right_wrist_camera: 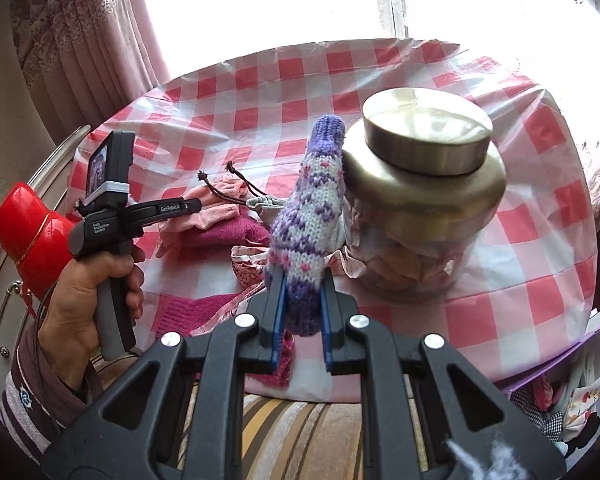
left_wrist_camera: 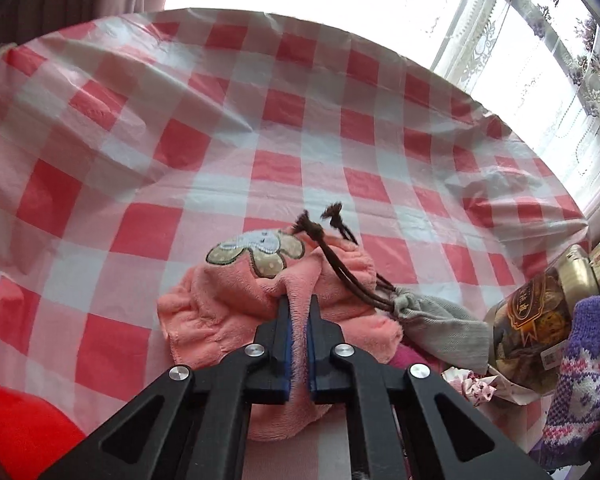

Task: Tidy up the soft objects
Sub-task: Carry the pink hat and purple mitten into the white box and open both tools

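The tabletop wore a wrinkled red-and-white checked plastic cover. On it stood a glass jar with a gold lid. Left of the jar lay a pink fleece cloth, a grey drawstring pouch, a magenta knit and a crumpled printed wrapper.

The left hand-held gripper reads "GenRobot.AI" and "Data Acquisition System"; the jar label is illegible.
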